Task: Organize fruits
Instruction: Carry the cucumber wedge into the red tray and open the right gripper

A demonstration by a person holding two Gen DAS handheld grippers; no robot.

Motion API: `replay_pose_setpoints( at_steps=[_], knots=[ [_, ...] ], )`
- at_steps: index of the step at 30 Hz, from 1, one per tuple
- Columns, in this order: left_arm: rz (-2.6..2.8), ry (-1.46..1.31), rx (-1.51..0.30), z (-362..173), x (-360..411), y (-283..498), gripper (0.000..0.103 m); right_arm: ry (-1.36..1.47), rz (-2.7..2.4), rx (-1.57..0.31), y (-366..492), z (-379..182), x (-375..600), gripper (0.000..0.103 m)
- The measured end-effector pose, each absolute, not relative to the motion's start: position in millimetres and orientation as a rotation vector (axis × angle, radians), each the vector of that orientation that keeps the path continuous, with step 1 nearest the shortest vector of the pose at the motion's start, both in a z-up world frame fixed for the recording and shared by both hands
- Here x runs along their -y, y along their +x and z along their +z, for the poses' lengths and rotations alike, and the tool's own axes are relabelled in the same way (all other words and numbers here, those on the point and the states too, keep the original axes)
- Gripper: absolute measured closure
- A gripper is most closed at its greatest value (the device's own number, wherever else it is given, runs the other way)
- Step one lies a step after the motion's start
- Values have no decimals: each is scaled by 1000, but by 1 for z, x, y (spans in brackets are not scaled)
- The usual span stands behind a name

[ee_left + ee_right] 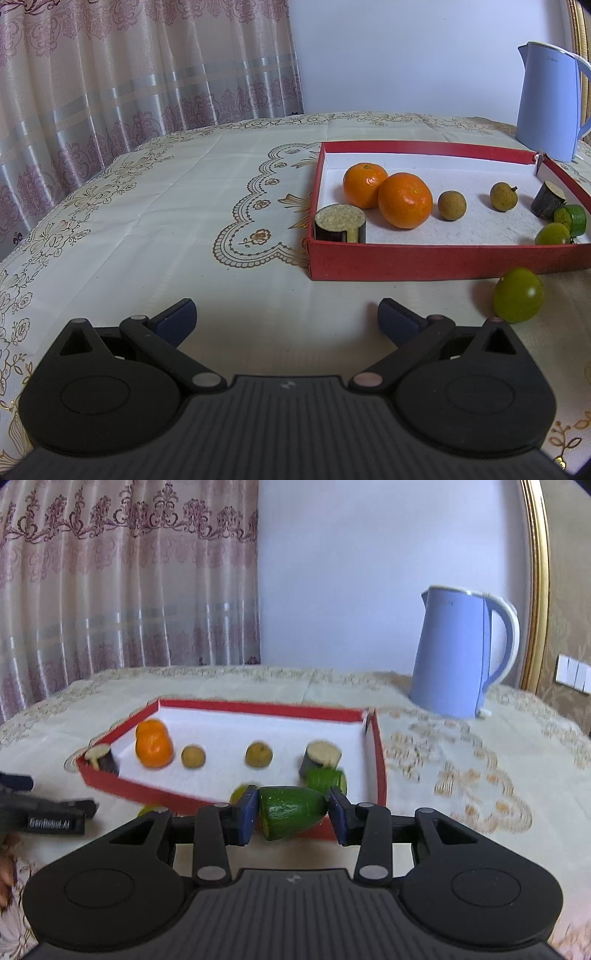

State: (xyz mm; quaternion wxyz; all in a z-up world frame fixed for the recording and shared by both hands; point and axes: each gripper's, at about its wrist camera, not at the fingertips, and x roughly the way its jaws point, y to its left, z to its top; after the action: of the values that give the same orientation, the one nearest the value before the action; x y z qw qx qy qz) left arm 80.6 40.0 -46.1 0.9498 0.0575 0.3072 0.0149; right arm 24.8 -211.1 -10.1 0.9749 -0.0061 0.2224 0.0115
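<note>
Red tray (424, 258): two oranges (404, 199), two longans (451, 205), cut pieces were held inside. Green fruit (518, 295) lay outside its front wall. Left gripper (287, 319) was spread empty; right gripper (293, 812) was clamped on a green wedge (291, 810) at the tray's near edge.

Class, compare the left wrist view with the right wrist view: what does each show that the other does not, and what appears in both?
Only the left wrist view shows the open left hand-held gripper from behind, with nothing between its fingers, and the round green fruit lying on the cloth outside the tray.

Only the right wrist view shows the right hand-held gripper shut on a cut dark green fruit piece, and the white wall switches.

Both show the shallow red cardboard tray, its two oranges, and the tall blue plastic kettle.
</note>
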Motion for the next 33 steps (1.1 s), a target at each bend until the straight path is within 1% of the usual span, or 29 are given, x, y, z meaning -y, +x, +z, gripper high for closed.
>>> replay_pose_setpoints(
  at_steps=[5, 9, 25, 33],
  knots=[
    [30, 117, -625, -46, -40, 81, 0, -37, 26, -427, 48, 0, 206, 63],
    [30, 116, -625, -46, -40, 81, 0, -48, 34, -445, 73, -1, 199, 63],
    [29, 115, -625, -46, -40, 81, 0, -91, 23, -579, 139, -31, 179, 63],
    [29, 115, -625, -46, -40, 81, 0, -99, -5, -578, 150, -34, 178, 63]
  ],
)
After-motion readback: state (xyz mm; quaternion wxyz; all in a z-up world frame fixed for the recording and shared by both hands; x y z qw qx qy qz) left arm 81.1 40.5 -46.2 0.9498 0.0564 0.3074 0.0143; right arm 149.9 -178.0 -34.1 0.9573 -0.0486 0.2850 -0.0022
